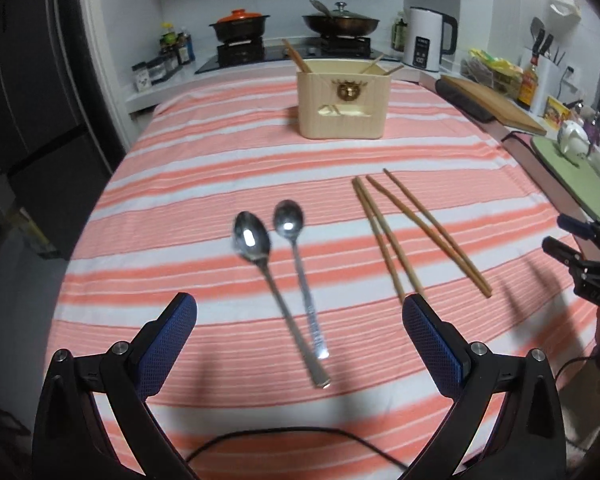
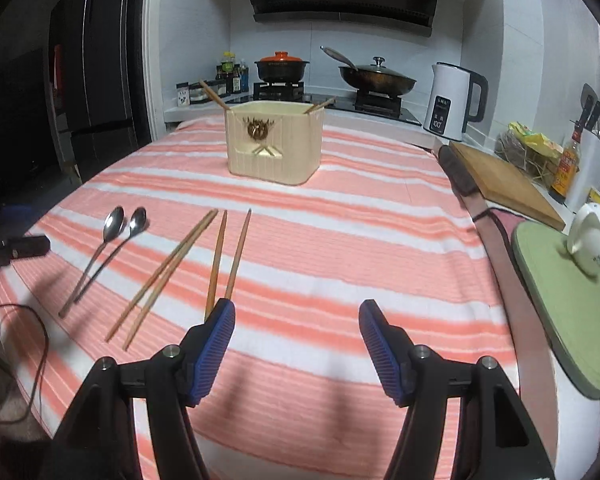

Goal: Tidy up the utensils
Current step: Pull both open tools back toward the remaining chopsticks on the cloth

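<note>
On the striped tabletop, going left to right, lie two metal spoons, bowls pointing toward the far holder and handles crossing near the close end, then a pair of wooden chopsticks lying close together, then a second pair splayed slightly apart. Beyond them stands the cream utensil holder, already carrying a few chopsticks. The left gripper hovers over the spoon handles with its jaws spread wide and nothing between them; the right gripper is likewise wide open and empty, its left finger just over the near ends of the rightmost chopsticks. The spoons look stiff, smooth and fairly light, likely slippery on the polished steel, so a pinch across the flat handle near mid-length seems safest. The chopsticks are light, rigid and thin, apt to roll on the cloth; gripping a pair together near the thicker end should keep them from scissoring.
</note>
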